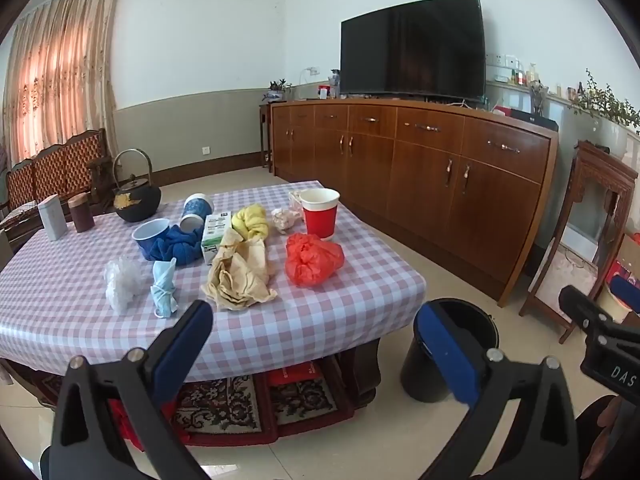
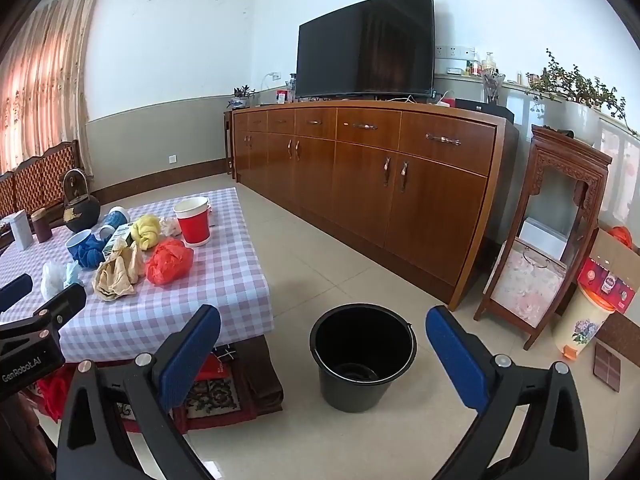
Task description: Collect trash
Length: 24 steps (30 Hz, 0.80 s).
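- I am holding my left gripper (image 1: 314,340) and right gripper (image 2: 323,344) spread wide, both gripping nothing.
- The black plastic bucket (image 2: 362,356) is standing empty on the floor, just right of the table (image 1: 320,312).
- Nearest on the checked cloth, crumpled brown paper (image 1: 240,276) is lying; likely light and springy, so I am planning to pinch a raised fold.
- Right of it, the red bag (image 1: 314,258) is looking soft and slippery.
- Farther back, a red paper cup (image 1: 320,212) is standing, probably crushable.

Open floor around black bucket (image 2: 362,356)
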{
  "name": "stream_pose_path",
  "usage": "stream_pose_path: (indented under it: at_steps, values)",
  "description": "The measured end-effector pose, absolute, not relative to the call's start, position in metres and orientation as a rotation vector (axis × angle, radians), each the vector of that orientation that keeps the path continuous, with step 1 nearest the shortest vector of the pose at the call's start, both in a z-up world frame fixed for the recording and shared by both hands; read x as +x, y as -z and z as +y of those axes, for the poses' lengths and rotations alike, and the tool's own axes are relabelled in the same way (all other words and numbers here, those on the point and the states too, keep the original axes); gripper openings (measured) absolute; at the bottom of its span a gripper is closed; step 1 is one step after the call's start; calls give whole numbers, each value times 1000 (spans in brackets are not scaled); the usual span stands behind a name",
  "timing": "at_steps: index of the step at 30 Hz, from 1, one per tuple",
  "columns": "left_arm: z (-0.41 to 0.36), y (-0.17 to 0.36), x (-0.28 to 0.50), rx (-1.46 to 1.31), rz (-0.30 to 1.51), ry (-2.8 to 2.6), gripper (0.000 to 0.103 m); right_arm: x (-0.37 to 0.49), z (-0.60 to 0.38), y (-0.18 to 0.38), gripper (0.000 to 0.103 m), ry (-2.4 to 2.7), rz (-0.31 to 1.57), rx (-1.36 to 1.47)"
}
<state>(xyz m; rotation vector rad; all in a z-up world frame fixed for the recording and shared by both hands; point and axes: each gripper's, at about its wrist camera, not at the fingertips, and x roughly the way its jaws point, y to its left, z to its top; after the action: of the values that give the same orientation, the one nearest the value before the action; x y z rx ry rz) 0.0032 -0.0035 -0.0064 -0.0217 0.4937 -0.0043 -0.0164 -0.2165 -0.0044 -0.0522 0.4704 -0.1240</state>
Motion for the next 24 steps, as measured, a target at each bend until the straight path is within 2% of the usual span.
stream_pose_path:
  at_steps: [24]
  values:
    - [2, 4, 2, -25, 490, -1, 103, -14, -210, 0, 103, 110, 458, -62]
